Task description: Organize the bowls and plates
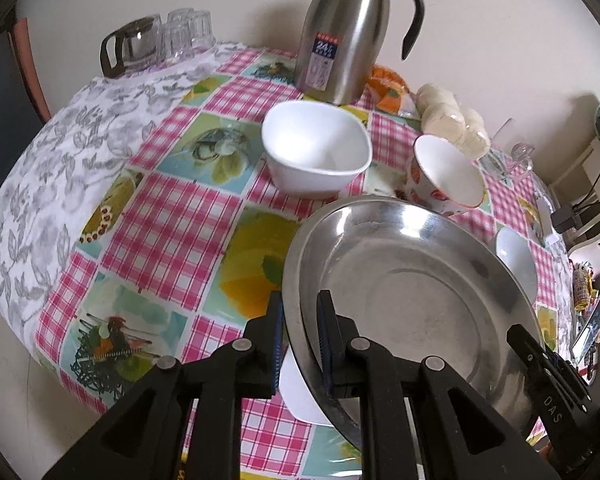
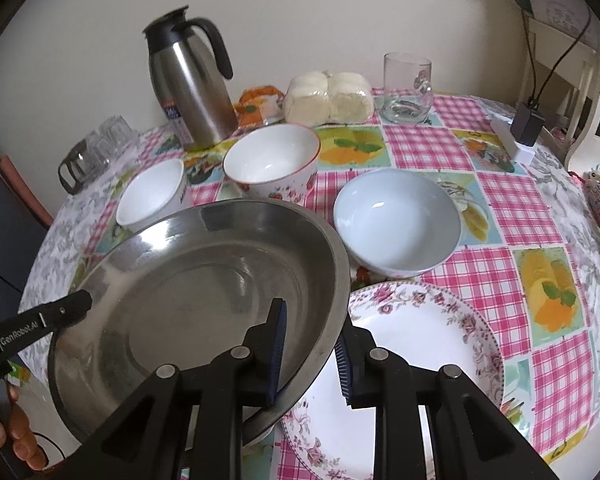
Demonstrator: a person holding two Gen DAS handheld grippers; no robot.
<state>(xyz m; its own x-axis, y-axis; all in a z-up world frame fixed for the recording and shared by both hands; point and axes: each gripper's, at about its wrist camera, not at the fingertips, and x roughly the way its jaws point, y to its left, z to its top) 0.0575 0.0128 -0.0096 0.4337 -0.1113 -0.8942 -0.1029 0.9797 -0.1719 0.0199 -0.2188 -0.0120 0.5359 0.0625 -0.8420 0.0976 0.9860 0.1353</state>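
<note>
Holding the round steel plate (image 2: 196, 300) with both grippers, left (image 1: 300, 344) clamped, right (image 2: 312, 356) loosely pinching its rim, you've 3 bowls unstacked at 12 o'clock.

Floral plate (image 2: 420, 344) half under steel dish (image 2: 204, 280)

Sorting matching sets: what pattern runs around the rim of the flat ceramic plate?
The flat ceramic plate is white with pink floral sprays around its rim, seen best in the right wrist view.

Home dining spot: checked tablecloth (image 2: 440, 148), thermos jug (image 2: 192, 92), wrapped buns (image 2: 328, 98).
</note>
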